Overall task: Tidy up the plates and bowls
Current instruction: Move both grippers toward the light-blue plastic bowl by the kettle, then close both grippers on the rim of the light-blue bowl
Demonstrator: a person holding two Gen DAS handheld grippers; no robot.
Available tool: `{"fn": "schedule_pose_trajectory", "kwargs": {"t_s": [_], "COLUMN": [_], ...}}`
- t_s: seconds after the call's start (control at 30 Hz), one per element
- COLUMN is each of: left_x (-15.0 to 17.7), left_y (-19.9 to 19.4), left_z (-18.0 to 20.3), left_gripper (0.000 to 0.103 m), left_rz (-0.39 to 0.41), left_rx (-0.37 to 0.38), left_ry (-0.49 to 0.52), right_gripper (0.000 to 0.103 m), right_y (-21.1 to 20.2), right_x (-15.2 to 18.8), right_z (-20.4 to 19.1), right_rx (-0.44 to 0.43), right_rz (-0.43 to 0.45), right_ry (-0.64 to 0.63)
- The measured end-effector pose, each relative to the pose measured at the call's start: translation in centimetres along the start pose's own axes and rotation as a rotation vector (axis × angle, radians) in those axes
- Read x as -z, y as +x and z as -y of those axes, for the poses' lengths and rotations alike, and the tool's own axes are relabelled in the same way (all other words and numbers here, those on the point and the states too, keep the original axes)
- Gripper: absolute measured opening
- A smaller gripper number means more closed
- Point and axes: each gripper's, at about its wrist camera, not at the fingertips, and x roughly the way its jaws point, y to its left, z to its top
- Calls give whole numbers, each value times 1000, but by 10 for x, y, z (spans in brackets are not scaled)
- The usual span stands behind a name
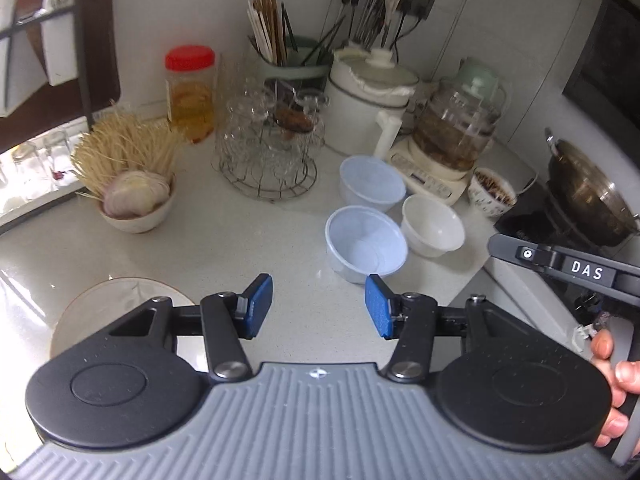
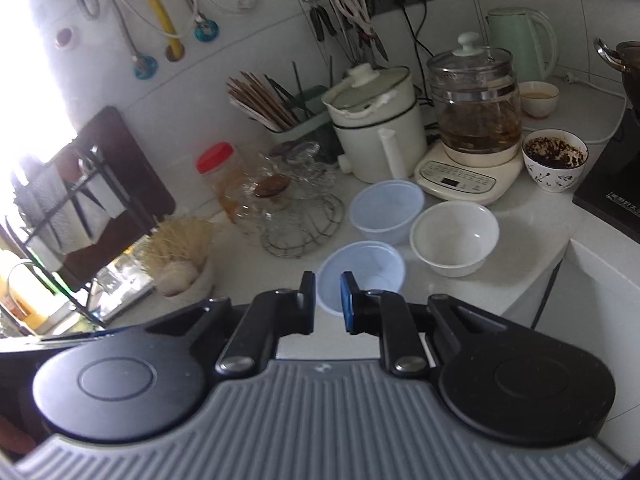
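We hold our left gripper (image 1: 319, 306) spread wide over the countertop (image 1: 224, 248), our right gripper (image 2: 327, 303) narrowly parted above it

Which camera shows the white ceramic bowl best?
The right wrist view: the white ceramic bowl sits large, with its whole rim and inside visible. The left wrist view shows it smaller, toward the right.

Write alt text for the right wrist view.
The right gripper, fingers slightly apart and holding nothing, hovers at the near rim of a pale blue plastic bowl on a white counter. Behind stand a second blue bowl, a white bowl and a glass kettle.
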Motion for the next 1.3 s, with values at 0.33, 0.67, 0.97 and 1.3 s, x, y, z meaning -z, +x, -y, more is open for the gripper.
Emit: {"fn": "schedule_pose_trajectory", "kwargs": {"t_s": [0.33, 0.67, 0.97, 1.3], "left_x": [-18, -28, -39, -51], "left_y": [79, 146, 194, 220], "left_z": [21, 17, 19, 6], "left_gripper": [57, 57, 57, 42], "left_rz": [-117, -212, -282, -269], "left_rx": [33, 8, -25, -68], "left_ry": [23, -77, -168, -292], "right_gripper": [18, 51, 45, 37], "right_y": [52, 105, 151, 189], "right_x": [-7, -9, -15, -21], "right_z": [48, 76, 97, 102], "right_rx": [-5, -51, -80, -105], "right_rz": [-129, -239, -355, -451], "right_ry": [88, 134, 158, 159]}}
